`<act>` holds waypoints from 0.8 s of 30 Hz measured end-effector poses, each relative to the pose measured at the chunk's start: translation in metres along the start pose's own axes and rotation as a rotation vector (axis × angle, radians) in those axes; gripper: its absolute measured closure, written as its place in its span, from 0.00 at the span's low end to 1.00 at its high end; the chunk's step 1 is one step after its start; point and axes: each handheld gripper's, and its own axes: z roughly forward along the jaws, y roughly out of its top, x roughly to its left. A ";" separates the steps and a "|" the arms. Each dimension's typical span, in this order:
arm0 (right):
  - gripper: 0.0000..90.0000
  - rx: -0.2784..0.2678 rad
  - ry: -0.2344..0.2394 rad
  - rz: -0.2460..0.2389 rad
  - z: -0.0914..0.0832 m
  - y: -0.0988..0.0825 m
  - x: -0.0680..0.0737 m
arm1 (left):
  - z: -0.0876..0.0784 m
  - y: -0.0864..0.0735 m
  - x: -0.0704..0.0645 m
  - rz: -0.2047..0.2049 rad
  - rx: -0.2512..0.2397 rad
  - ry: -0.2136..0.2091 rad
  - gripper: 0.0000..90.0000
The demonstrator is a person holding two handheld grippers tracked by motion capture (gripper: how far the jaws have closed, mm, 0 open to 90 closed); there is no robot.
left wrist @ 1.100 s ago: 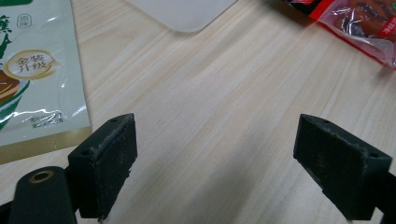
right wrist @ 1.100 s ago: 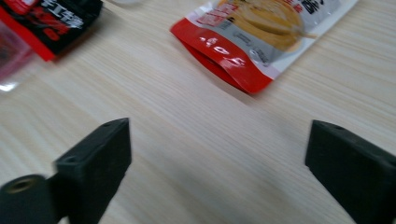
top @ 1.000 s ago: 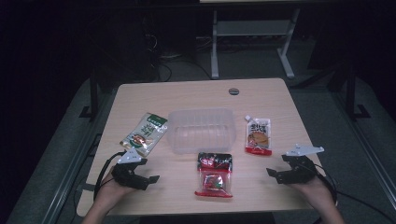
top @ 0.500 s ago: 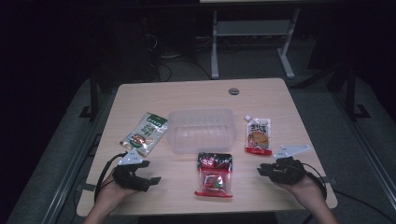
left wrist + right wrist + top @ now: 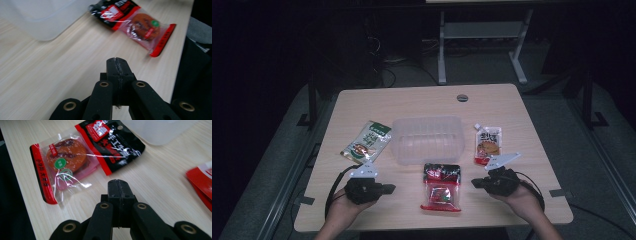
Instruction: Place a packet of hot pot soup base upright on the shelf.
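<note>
A red-and-black snack packet (image 5: 441, 186) lies flat near the table's front edge, between my two grippers. My left gripper (image 5: 389, 189) points right at it from the left; its jaws have just been closing and now meet with nothing between them (image 5: 117, 62). My right gripper (image 5: 474, 183) points left at the packet from the other side, and its jaws have also just been closing and now meet empty (image 5: 118, 183). Both tips hover just short of the packet (image 5: 135, 22) (image 5: 82, 152), not touching it.
A clear plastic container (image 5: 428, 139) stands behind the packet at mid-table. A green snack packet (image 5: 366, 141) lies to its left and a red sauce pouch (image 5: 488, 144) to its right. The wooden table (image 5: 422, 102) has bare room at the back.
Both hands have slid inward toward the red-and-black packet, the right one further. Both pairs of jaws have drawn together.
</note>
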 end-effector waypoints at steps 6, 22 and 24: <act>0.99 0.011 0.015 -0.022 0.010 0.010 0.004 | 0.017 0.010 -0.016 0.026 0.021 -0.065 1.00; 0.99 0.052 0.045 -0.094 0.038 0.028 0.014 | 0.068 0.030 -0.049 0.104 0.086 -0.152 1.00; 0.99 0.058 0.052 -0.094 0.040 0.028 0.016 | 0.075 0.030 -0.052 0.107 0.102 -0.153 1.00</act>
